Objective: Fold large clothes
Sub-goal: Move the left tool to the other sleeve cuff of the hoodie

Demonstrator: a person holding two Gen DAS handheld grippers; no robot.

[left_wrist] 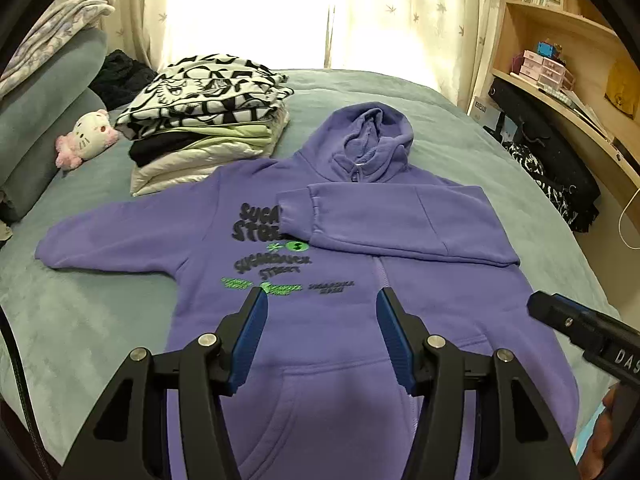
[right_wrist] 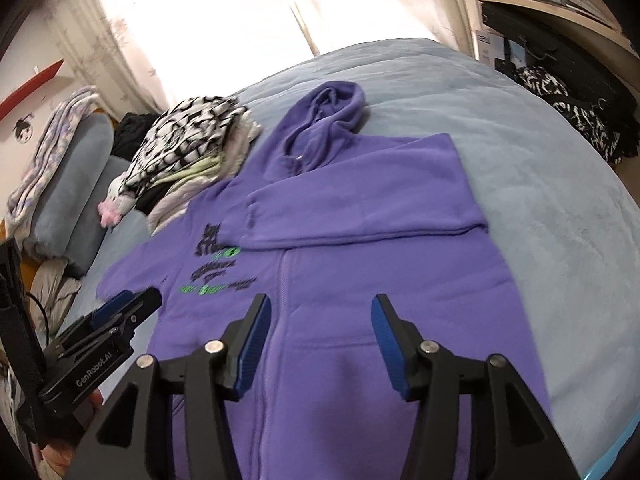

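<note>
A: Purple hoodie lies flat on the bed, one sleeve folded across its chest

B: Left gripper and right gripper hover above, fingers apart, empty

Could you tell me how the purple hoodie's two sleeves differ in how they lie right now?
The folded sleeve lies across the hoodie's chest, covering part of the print; the spread sleeve stretches out sideways onto the bedcover. The folded sleeve's cuff points toward the print; the spread sleeve's points away. Both lie flat, in the same purple.
</note>
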